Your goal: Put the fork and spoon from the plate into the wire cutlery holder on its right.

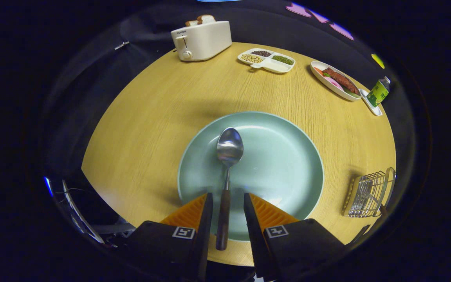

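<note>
A spoon (pixel 228 168) with a metal bowl and a dark wooden handle lies on the pale green plate (pixel 284 156), bowl pointing away from me. Its handle runs back between my two fingers, with a gap on each side. My gripper (pixel 228 201) stands open around the handle, low over the plate's near rim. The wire cutlery holder (pixel 368 194) stands on the table to the right of the plate, and a fork's metal head appears to rest inside it.
The round wooden table (pixel 151 129) carries a white toaster (pixel 201 40) with bread at the far left, a divided dish of beans (pixel 266 60) at the back, an oval plate of food (pixel 336 80) and a green bottle (pixel 379 92) far right.
</note>
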The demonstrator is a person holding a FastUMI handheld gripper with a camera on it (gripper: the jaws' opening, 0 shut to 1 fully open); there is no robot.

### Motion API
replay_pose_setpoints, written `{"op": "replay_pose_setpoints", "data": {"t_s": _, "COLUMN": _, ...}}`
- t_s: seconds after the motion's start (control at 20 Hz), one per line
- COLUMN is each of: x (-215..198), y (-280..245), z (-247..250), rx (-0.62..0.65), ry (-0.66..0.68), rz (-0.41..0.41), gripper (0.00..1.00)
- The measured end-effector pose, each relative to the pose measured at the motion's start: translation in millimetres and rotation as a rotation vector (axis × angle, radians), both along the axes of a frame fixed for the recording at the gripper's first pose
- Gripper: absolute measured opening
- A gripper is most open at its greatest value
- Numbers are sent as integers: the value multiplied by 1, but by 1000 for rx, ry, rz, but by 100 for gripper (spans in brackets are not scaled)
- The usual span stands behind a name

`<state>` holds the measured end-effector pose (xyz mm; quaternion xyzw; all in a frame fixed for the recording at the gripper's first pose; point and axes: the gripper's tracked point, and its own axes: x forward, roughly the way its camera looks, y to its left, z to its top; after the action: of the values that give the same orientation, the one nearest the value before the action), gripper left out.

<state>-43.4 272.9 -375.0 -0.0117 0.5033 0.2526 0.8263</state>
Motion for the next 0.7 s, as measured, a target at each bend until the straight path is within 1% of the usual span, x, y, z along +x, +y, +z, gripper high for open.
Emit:
{"op": "replay_pose_setpoints", "data": {"t_s": 0.15, "x": 5, "y": 1, "z": -10, "rx": -19, "ry": 5, "rz": -7, "gripper": 50}}
{"op": "replay_pose_setpoints", "data": {"t_s": 0.25, "x": 7, "y": 3, "z": -12, "rx": -40, "ry": 11, "rz": -1, "gripper": 23}}
{"op": "replay_pose_setpoints", "data": {"t_s": 0.3, "x": 4, "y": 3, "z": -15, "rx": -49, "ry": 24, "rz": 9, "gripper": 14}}
{"op": "replay_pose_setpoints", "data": {"t_s": 0.4, "x": 3, "y": 0, "z": -11, "rx": -43, "ry": 33, "rz": 8, "gripper": 9}}
{"op": "replay_pose_setpoints", "data": {"t_s": 0.45, "x": 4, "y": 0, "z": -6, "rx": -30, "ry": 33, "rz": 4, "gripper": 7}}
{"op": "replay_pose_setpoints", "data": {"t_s": 0.55, "x": 3, "y": -5, "z": 6, "rx": -12, "ry": 28, "rz": 8, "gripper": 6}}
{"op": "replay_pose_setpoints", "data": {"t_s": 0.7, "x": -1, "y": -27, "z": 43, "rx": 33, "ry": 32, "rz": 10, "gripper": 6}}
